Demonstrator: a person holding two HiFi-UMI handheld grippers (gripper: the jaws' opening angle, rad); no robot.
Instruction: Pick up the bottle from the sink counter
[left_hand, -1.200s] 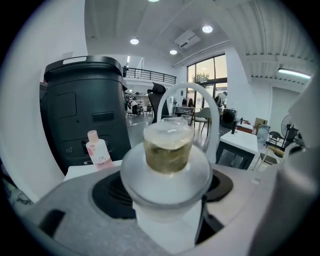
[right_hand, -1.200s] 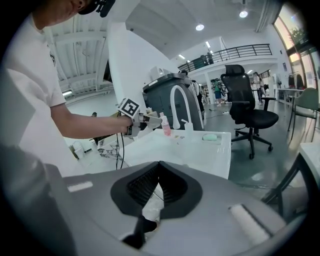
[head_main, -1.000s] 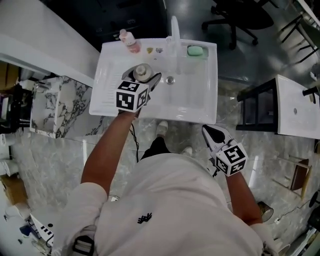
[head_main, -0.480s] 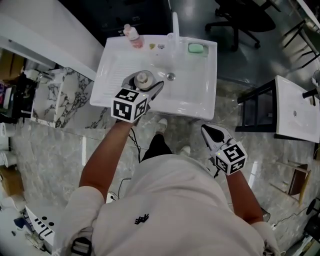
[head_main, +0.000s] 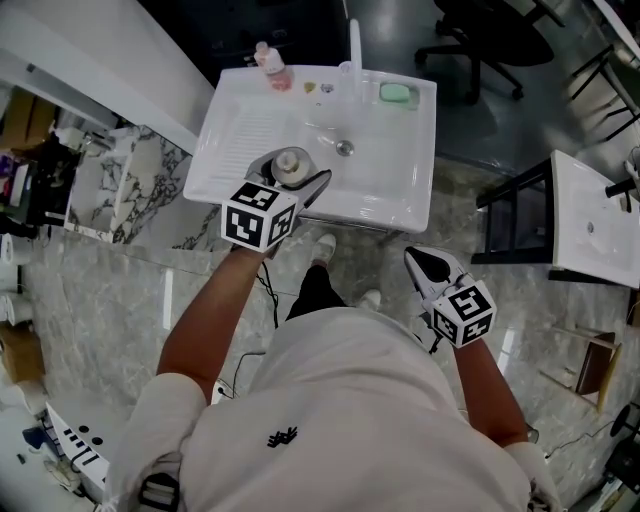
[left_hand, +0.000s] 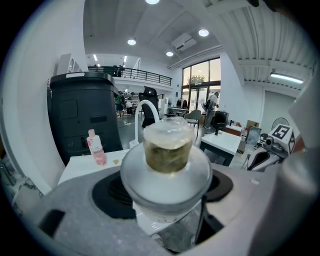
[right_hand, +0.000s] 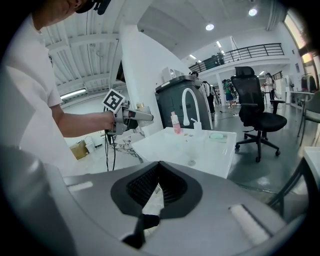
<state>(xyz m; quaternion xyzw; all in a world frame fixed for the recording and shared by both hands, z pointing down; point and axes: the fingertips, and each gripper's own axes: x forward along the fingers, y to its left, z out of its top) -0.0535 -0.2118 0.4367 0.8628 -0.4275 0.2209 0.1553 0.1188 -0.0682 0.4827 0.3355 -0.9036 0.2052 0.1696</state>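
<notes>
Seen from above, a person in a white shirt stands at a white sink (head_main: 390, 175) with a two-jaw gripper in each hand.

There are two bottles. At the far left corner of the sink counter one pink bottle (head_main: 271, 68) stands upright. In the left gripper view its label appears to read LUX. Just to its right lie two small items, too small to identify.

The other bottle (head_main: 291, 160) is the one in hand: clear, with brownish contents and a pale translucent cap. It is off the counter, above the front left part of the sink, upright between the jaws of the left gripper (head_main: 290, 178). Those jaws stand fairly wide and are closed around the bottle's body, one on each side. No writing can be read on it.

Further right, one curved white faucet (head_main: 354, 50) rises at the back of the sink, with one round drain (head_main: 344, 148) in the basin before it. One green bar of soap (head_main: 397, 94) lies at the back right corner.

The right gripper (head_main: 418, 262) hangs in front of the sink near its right corner, well apart from it. Its black jaws are together with nothing between them.

Each gripper carries one cube with black and white square markers.

At the far right are one black office chair (head_main: 480, 40) and one more white counter (head_main: 585, 210).
</notes>
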